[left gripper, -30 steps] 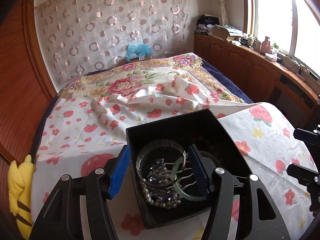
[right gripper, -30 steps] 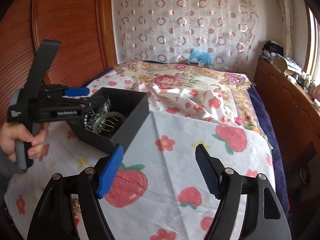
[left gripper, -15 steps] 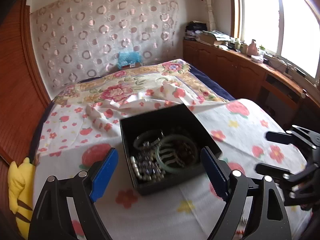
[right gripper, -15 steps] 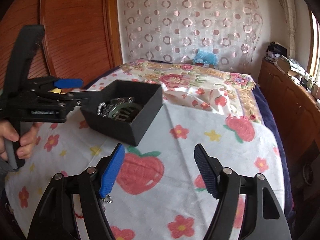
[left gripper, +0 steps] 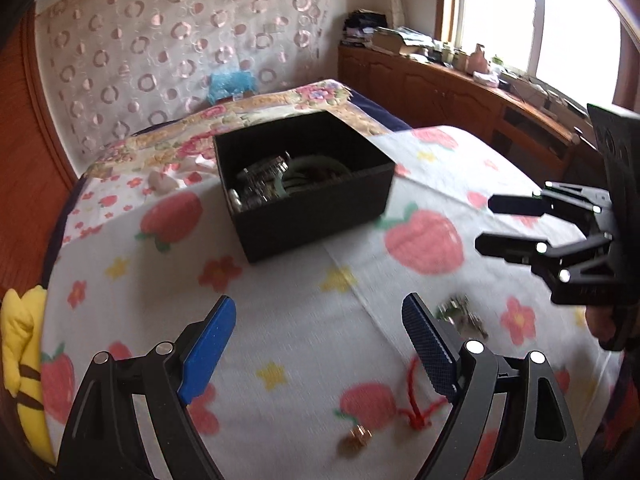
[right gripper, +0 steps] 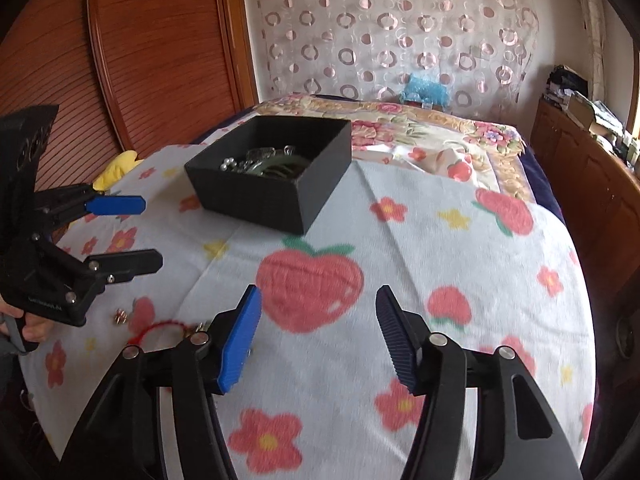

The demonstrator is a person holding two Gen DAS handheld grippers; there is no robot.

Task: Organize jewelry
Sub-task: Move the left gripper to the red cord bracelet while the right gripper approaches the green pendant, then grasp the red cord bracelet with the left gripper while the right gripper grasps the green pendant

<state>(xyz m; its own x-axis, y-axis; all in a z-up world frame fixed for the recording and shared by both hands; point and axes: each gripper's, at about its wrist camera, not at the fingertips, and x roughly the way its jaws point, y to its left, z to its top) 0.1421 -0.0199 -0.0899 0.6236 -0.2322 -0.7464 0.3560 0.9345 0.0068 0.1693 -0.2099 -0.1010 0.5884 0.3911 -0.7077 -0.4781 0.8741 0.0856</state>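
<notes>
One black box (left gripper: 308,184) sits in the upper middle of the left wrist view, on a white cloth (left gripper: 280,312) printed with strawberries and flowers. The box is open at the top and holds a heap of jewelry (left gripper: 276,182): a pale green bangle, silvery links and beads, tangled too closely to sort apart. In the right wrist view the same box (right gripper: 272,176) stands in the upper left centre.

Loose pieces lie on the cloth well apart from the box. Toward the lower right of the left wrist view there is a small silvery cluster (left gripper: 460,314), blurred, a red cord (left gripper: 420,404) and a little gold piece (left gripper: 358,436) near the bottom edge.

The left claw (left gripper: 320,344) fills the bottom of its own view, jaws wide, nothing between the blue pads, with bare cloth under the gap. The right claw (right gripper: 318,334) stands at the bottom of its view, its jaws closing, nothing between them but cloth. Each claw also shows at the edge of the other's view, with a hand (right gripper: 34,326) gripping the left one's handle at lower left.

Beyond the cloth lies a floral bedspread (right gripper: 420,124), a circle-patterned curtain (right gripper: 392,36), and wooden cabinets (left gripper: 440,88) under a bright window at upper right. A yellow plush (left gripper: 22,364) shows at the left edge.
</notes>
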